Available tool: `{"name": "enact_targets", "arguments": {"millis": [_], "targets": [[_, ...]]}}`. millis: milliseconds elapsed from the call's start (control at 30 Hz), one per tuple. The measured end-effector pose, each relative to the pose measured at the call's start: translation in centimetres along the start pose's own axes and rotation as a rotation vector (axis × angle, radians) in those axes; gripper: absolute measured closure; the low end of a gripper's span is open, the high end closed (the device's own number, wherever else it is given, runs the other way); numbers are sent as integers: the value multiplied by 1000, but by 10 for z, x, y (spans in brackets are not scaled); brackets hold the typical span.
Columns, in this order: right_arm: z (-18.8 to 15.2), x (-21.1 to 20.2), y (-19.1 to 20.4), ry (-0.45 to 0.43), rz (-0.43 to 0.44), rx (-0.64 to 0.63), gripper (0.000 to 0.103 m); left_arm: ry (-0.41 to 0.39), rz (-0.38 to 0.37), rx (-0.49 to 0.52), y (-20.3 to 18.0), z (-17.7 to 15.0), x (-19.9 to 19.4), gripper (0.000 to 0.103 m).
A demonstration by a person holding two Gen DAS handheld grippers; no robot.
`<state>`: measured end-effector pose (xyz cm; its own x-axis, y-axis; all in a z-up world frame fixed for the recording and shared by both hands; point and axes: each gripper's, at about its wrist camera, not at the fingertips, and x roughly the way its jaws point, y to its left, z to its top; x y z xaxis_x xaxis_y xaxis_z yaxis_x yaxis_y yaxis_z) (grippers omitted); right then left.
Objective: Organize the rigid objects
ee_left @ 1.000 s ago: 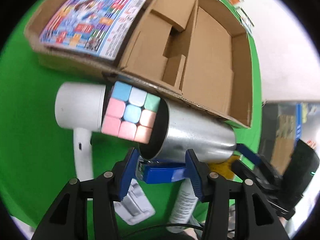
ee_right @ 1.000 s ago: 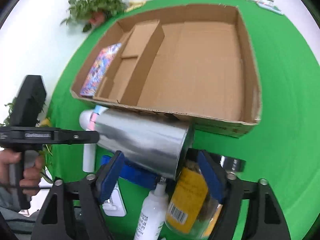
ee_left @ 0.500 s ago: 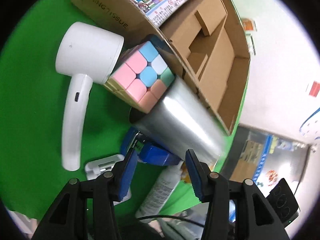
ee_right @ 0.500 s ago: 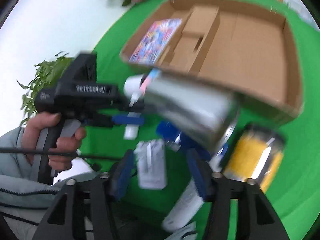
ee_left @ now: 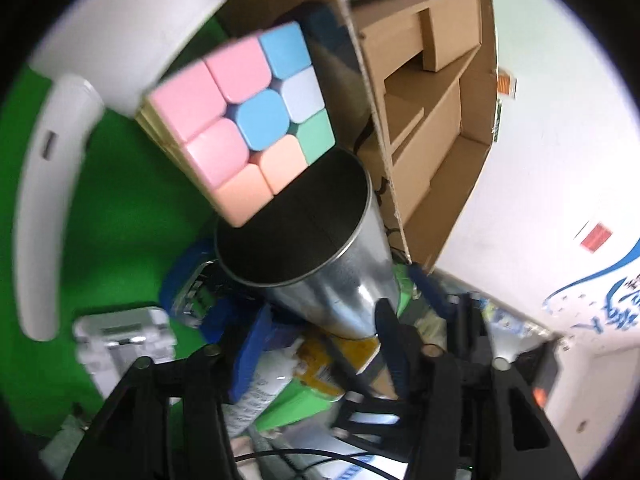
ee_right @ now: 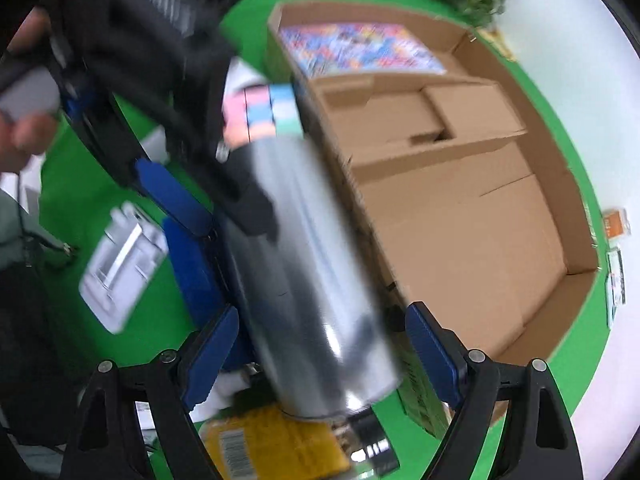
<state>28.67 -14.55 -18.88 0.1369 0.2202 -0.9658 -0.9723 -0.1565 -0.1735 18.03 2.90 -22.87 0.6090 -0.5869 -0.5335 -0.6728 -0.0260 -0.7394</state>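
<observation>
Right gripper [ee_right: 320, 356]: jaws spread wide around the base end of the steel cup [ee_right: 316, 280], pads look clear of the wall on both sides, so released, not gripping. View is motion-blurred, so contact can't be ruled out.

Left gripper [ee_left: 316, 356]: jaws either side of the cup's lower body; can't tell if they're pinching it or just framing it.

Cup sits tilted above the clutter on the green desk [ee_left: 112, 208], mouth toward the puzzle cube [ee_left: 244, 120], just beside the cardboard box [ee_right: 460, 216] front wall.

Handling judgement: thin-wall polished metal, light, rigid, slick. Tapered, so a mid-body pinch will want to slide toward the narrow end. Better to grip near the rolled rim or across the base. Dents rather than breaks.

Cube: rigid plastic, flat faces, easy grab.

Writing: white bottle [ee_left: 260, 388] and yellow-labelled jar [ee_right: 276, 444] carry labels and a barcode, but nothing is legible. The colourful printed sheet [ee_right: 360, 50] in the box's far compartment is also unreadable.
</observation>
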Motion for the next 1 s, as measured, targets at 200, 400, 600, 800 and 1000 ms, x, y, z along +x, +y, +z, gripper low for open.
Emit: {"name": "enact_targets", "arguments": {"millis": [200,400,600,800,1000], "targets": [[6,26,3,46,-34,2,17,-3,1,-10,1,-5,3,46],[7,13,-11,48,21,148,18,-7,31,23,-11,-9,5,45],[4,-17,-47,0,175,458,20,-21,21,82,-16,-17,3,33],[-10,-21,-84,-6,337,727,19,-34,19,103,-19,-18,5,26],[-37,-24,-92,-8,511,960,20,8,53,142,-22,-31,6,20]]}}
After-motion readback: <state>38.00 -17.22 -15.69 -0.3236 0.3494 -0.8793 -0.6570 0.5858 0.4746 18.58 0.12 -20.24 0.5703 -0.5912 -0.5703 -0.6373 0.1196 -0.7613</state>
